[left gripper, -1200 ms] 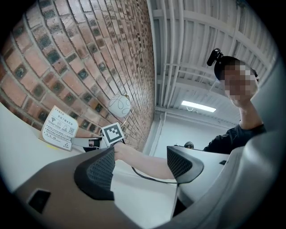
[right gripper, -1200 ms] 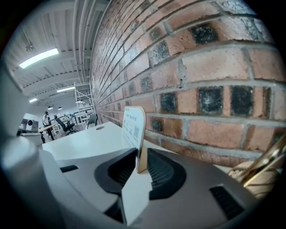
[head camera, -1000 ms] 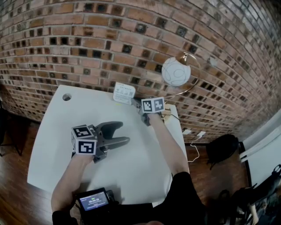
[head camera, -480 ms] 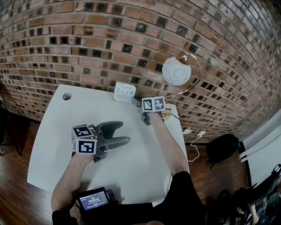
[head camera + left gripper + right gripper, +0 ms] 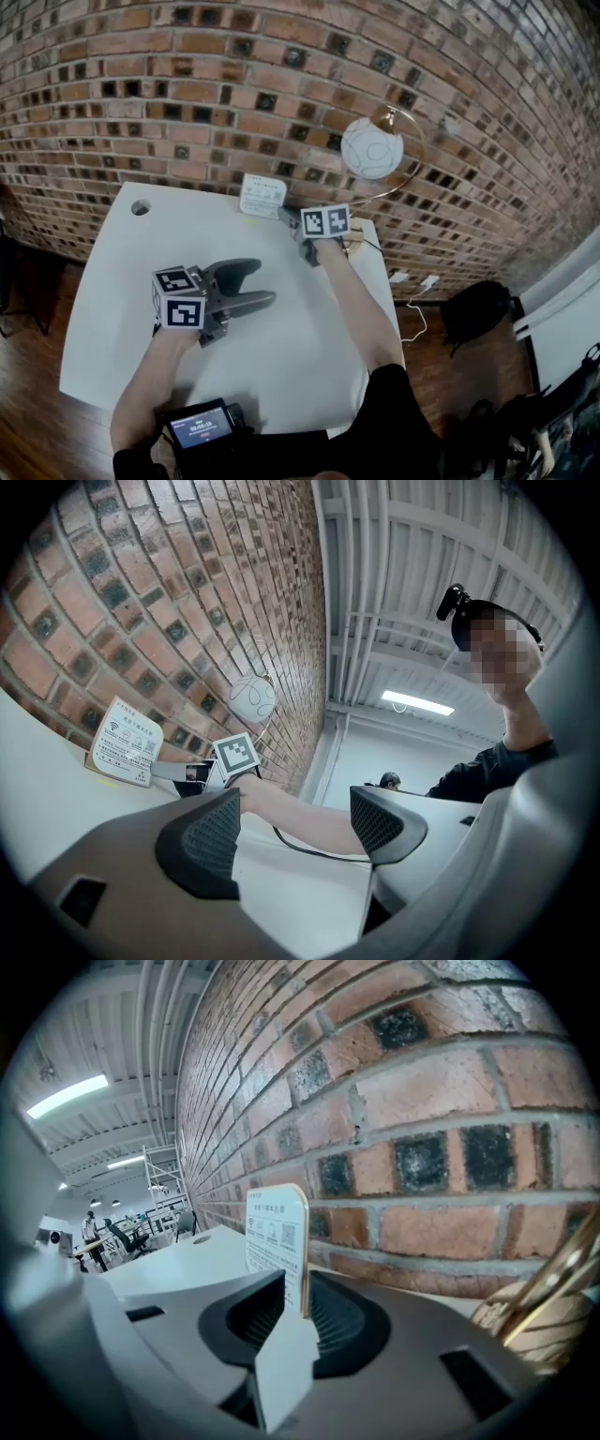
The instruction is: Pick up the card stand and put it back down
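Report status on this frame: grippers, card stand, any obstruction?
Left gripper open, empty, over the table. Right gripper shut on the card stand, brick wall just behind. Lamp base close beside it.

The card stand (image 5: 262, 195), pinched between the jaws of the right gripper (image 5: 283, 217), is now showing slightly higher and further left against the brick wall (image 5: 187, 84) than it was a second ago. The lamp globe (image 5: 372, 148) is drifting the same way in the head view, up and to the left and by a little more. So the view itself is tilting, and how much of the card stand's shift is a real lift cannot be told.
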The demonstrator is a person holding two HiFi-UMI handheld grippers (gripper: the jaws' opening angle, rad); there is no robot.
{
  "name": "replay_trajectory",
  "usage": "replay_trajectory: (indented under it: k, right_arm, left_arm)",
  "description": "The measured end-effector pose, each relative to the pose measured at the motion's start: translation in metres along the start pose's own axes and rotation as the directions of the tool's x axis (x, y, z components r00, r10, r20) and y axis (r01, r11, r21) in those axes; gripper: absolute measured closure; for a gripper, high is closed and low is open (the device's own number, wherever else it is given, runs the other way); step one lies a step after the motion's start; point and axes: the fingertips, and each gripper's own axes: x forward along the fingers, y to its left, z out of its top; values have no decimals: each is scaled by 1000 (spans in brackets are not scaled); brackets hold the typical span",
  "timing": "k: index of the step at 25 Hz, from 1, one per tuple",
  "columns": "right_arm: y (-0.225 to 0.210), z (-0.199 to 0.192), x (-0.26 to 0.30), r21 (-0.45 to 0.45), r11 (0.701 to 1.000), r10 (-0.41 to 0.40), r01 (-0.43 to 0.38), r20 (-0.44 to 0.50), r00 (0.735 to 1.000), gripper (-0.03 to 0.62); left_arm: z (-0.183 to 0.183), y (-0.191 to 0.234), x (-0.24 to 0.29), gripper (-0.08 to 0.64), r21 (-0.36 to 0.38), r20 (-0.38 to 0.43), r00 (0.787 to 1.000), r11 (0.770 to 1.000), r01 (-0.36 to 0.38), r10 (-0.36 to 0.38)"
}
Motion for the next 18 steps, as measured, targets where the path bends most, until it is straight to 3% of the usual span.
replay_trajectory:
  k: [7,12,15,18]
  right_arm:
    - [3,-4,-17,46,999,12,-13,23,1000,485]
    - [35,6,-45,89,986,129,-139,106,986,486]
    - [75,16,-69,104,942,293,-318,201,935,489]
    - [120,27,-92,76,862,463,-501,285,840,503]
  left_arm:
    - [2,-1,-1,198,5,5,1000,1000,0,0]
    - [-1,1,2,198,0,12,1000,1000,-8,8]
    - [-10,4,7,198,-6,-4,1000,1000,-15,15]
    - [-11,-1,15,198,-8,-12,1000,1000,2,-2]
